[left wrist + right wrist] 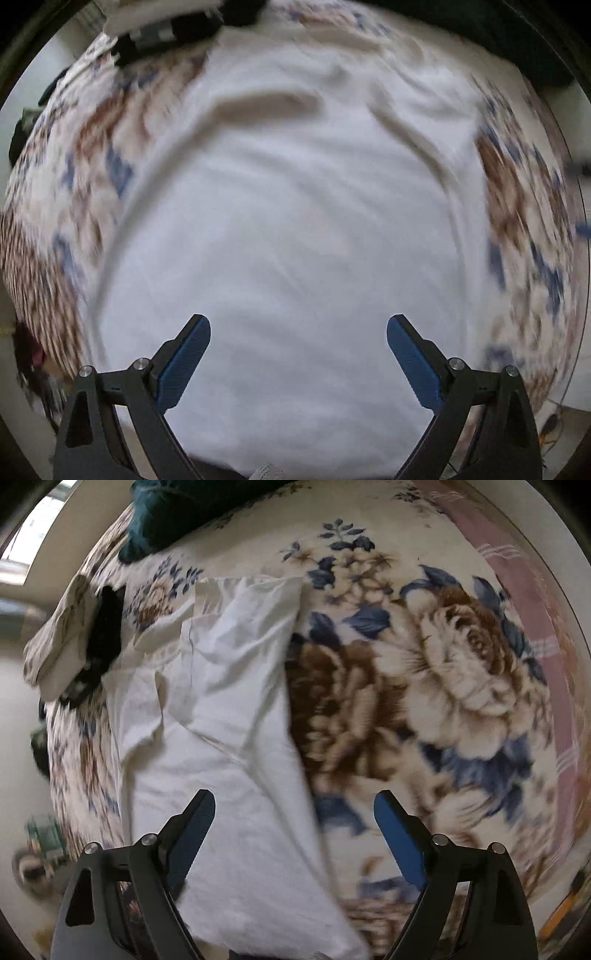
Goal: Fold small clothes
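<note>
A white garment lies spread on a floral blanket, filling most of the blurred left wrist view. My left gripper is open and empty, hovering over the garment's near part. In the right wrist view the white garment lies partly folded lengthwise, a sleeve folded over at the left. My right gripper is open and empty above the garment's right edge, its left finger over cloth and its right finger over the blanket.
A beige folded cloth and a black item lie at the blanket's far left. A dark teal cloth lies at the top. A pink-bordered edge runs along the right.
</note>
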Motion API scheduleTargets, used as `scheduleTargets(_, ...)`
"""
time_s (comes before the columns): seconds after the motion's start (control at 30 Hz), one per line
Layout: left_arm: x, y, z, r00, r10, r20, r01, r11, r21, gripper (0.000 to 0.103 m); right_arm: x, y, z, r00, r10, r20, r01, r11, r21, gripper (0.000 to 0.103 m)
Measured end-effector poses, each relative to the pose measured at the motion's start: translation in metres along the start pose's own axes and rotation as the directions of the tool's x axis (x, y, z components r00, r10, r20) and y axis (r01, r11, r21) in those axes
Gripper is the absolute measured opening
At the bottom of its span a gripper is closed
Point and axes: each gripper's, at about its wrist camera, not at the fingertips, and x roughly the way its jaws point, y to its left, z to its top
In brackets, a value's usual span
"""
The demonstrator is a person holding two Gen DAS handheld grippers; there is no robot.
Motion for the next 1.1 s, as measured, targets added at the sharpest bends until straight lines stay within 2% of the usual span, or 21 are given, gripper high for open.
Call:
scheduleTargets(0.13,0.009,-0.058,-0.052,0.995,-0.052,-0.08,0.053,0.999,0.007,0.098,-0.009,-0.034,0.012,0.999,0.021,-0.039,-0.024,0.998,-0.065,0.089)
scheduleTargets(0.27,0.026,-0.119,-0.092,0.99,-0.054,-0.13,0.066,0.993,0.095,0.098,-0.005,-0.061,0.027,0.999,0.004,-0.051,-0.01,0.995,-0.103,0.089)
scheduleTargets(0.33,0.036,-0.141,-0.106,0.989,-0.051,-0.136,0.069,0.989,0.128,0.098,0.002,-0.07,0.038,0.998,0.026,-0.062,-0.033,0.994,-0.107,0.089)
scheduleTargets(0.43,0.049,-0.158,-0.119,0.995,0.0,-0.102,0.017,0.987,0.159,0.097,0.018,-0.071,0.058,0.994,0.085,-0.072,-0.092,0.99,-0.104,0.089)
scheduleTargets(0.47,0.051,-0.159,-0.122,0.996,0.015,-0.087,-0.002,0.988,0.155,0.085,0.027,-0.068,0.068,0.99,0.113,-0.08,-0.121,0.988,-0.098,0.089)
scheduleTargets(0.5,0.055,-0.157,-0.124,0.996,0.03,-0.079,-0.018,0.99,0.141,0.068,0.034,-0.063,0.075,0.988,0.132,-0.084,-0.14,0.986,-0.094,0.089)
scheduleTargets(0.53,0.058,-0.153,-0.125,0.997,0.026,-0.077,-0.017,0.992,0.123,0.061,0.043,-0.057,0.086,0.983,0.162,-0.088,-0.17,0.981,-0.09,0.089)
scheduleTargets(0.57,0.058,-0.148,-0.127,0.998,0.016,-0.067,-0.009,0.994,0.111,0.045,0.051,-0.05,0.095,0.978,0.185,-0.094,-0.193,0.977,-0.088,0.089)
scheduleTargets(0.6,0.057,-0.143,-0.128,0.999,0.008,-0.047,-0.004,0.995,0.102,0.024,0.061,-0.041,0.106,0.972,0.209,-0.104,-0.218,0.972,-0.088,0.089)
scheduleTargets(0.67,0.052,-0.132,-0.127,1.0,0.007,-0.009,-0.006,0.996,0.091,0.003,0.083,-0.023,0.13,0.965,0.236,-0.112,-0.246,0.966,-0.083,0.088)
scheduleTargets(0.77,0.043,-0.113,-0.127,0.999,-0.014,0.037,0.012,0.998,0.067,0.002,0.114,-0.005,0.16,0.964,0.24,-0.116,-0.246,0.968,-0.042,0.07)
scheduleTargets(0.83,0.036,-0.1,-0.125,0.998,-0.027,0.058,0.024,0.999,0.043,0.002,0.129,0.001,0.172,0.965,0.235,-0.118,-0.237,0.972,-0.002,0.044)
scheduleTargets(0.87,0.033,-0.092,-0.124,0.997,-0.038,0.061,0.037,0.999,0.028,0.002,0.134,0.003,0.177,0.963,0.244,-0.112,-0.244,0.97,0.018,0.037)
scheduleTargets(0.9,0.03,-0.085,-0.123,0.997,-0.047,0.063,0.046,0.999,0.008,0.002,0.137,0.005,0.179,0.961,0.254,-0.107,-0.252,0.967,0.028,0.021)
scheduleTargets(0.93,0.026,-0.075,-0.122,0.996,-0.053,0.065,0.054,0.998,-0.013,0.002,0.136,0.009,0.181,0.962,0.254,-0.098,-0.252,0.967,0.033,0.011)
scheduleTargets(1.1,0.005,-0.026,-0.117,0.993,-0.092,0.078,0.101,0.988,-0.117,0.002,0.11,0.039,0.178,0.961,0.27,-0.064,-0.272,0.962,-0.019,0.008)
